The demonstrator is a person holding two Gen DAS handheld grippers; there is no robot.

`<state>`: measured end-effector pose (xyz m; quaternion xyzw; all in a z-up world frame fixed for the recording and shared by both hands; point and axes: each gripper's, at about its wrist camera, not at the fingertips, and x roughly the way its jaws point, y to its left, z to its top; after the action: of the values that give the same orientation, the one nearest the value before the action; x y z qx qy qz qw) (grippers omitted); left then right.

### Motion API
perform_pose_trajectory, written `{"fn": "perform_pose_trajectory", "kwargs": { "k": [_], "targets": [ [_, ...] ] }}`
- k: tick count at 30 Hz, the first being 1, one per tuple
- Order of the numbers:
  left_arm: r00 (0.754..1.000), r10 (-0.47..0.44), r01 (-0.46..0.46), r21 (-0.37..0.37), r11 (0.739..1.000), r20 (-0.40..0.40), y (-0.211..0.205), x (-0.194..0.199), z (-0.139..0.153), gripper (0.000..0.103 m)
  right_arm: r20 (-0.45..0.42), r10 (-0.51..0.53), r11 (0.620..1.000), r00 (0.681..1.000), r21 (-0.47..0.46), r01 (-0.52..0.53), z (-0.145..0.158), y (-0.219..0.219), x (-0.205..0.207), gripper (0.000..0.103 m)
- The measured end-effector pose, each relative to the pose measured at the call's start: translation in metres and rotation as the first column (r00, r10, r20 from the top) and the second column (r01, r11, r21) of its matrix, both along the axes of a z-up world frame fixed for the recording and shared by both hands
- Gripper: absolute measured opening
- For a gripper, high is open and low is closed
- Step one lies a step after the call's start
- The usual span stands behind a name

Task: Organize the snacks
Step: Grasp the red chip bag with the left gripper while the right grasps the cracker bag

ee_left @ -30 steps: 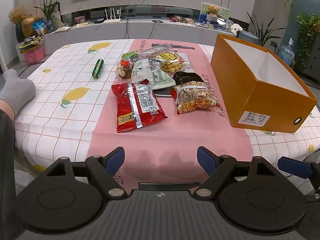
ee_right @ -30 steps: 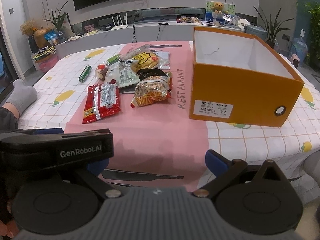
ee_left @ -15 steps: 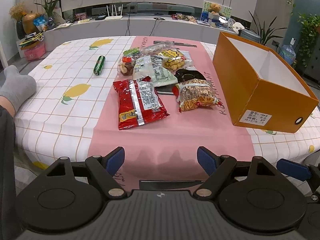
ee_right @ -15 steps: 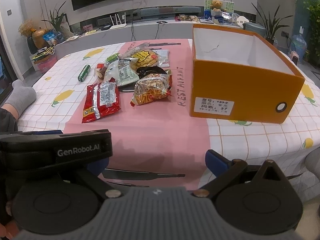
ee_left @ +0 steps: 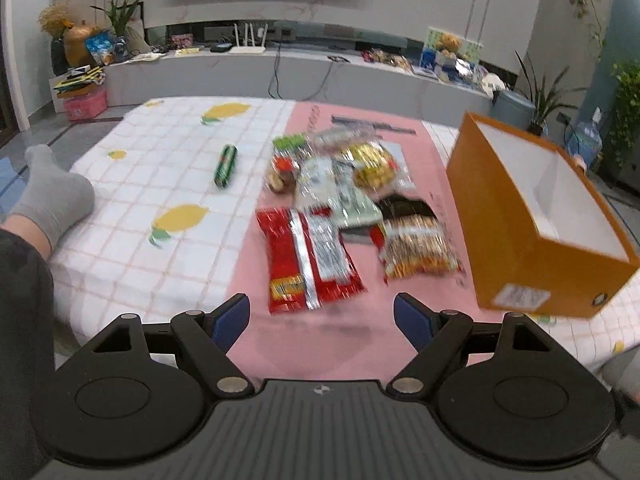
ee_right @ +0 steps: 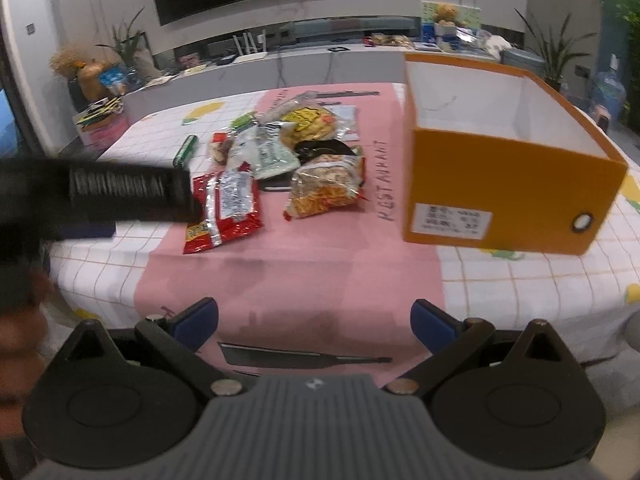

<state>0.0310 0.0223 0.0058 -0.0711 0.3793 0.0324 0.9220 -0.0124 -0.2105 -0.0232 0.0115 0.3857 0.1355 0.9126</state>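
Several snack packets lie in a heap on the pink runner: a red packet (ee_left: pixel 310 258) (ee_right: pixel 224 210), an orange crisp bag (ee_left: pixel 416 250) (ee_right: pixel 326 188), a white-green pack (ee_left: pixel 334 190) and a yellow bag (ee_left: pixel 374 164). An empty orange box (ee_left: pixel 536 240) (ee_right: pixel 500 196) stands open to their right. My left gripper (ee_left: pixel 322 316) is open and empty, just short of the red packet. My right gripper (ee_right: pixel 314 320) is open and empty over the table's near edge. The left gripper's body (ee_right: pixel 96 196) shows at the left of the right wrist view.
A small green tube (ee_left: pixel 226 165) lies alone on the checked cloth left of the heap. A socked foot (ee_left: pixel 52 196) rests on the table's left edge. A low TV console with plants and clutter runs behind the table (ee_left: pixel 160 248).
Both grippers have risen and moved forward toward the snacks. The left gripper has advanced further and now sits ahead of the right one. Nothing on the table has moved.
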Motion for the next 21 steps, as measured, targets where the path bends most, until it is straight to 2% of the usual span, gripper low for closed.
{"fn": "perform_pose_trajectory", "kwargs": {
  "k": [3,9,13,15,17,19,21],
  "targets": [
    [0.999,0.041,-0.041,-0.017,0.999,0.005,0.017,0.009,0.008,0.096,0.023,0.045,0.999,0.999,0.002,-0.045,0.0,0.008,0.006,0.1],
    [0.996,0.082,-0.083,0.01,0.997,0.022,0.048,0.032,0.012,0.096,0.112,0.137,0.99,0.984,0.023,-0.141,0.0,0.024,0.023,0.099],
    [1.0,0.016,-0.017,-0.051,0.999,-0.024,0.059,0.059,-0.005,0.096,0.109,0.098,0.995,0.989,0.023,-0.101,-0.007,0.022,0.036,0.099],
    [0.998,0.009,-0.014,-0.074,0.997,-0.068,0.057,0.076,-0.021,0.096,0.106,0.081,0.994,0.991,0.058,-0.088,-0.012,0.015,0.036,0.099],
    [0.996,0.03,-0.039,-0.109,0.993,-0.084,0.053,0.086,-0.035,0.093,0.105,0.085,0.99,0.991,0.107,-0.096,-0.017,0.006,0.033,0.099],
    [0.995,0.012,-0.026,-0.142,0.989,-0.102,0.049,0.096,-0.046,0.093,0.095,0.083,0.984,0.992,0.147,-0.097,-0.021,-0.002,0.035,0.099],
    [0.992,-0.001,-0.016,-0.14,0.99,-0.125,0.042,0.105,-0.055,0.093,0.088,0.067,0.981,0.994,0.176,-0.082,-0.024,-0.008,0.039,0.099]
  ]
}}
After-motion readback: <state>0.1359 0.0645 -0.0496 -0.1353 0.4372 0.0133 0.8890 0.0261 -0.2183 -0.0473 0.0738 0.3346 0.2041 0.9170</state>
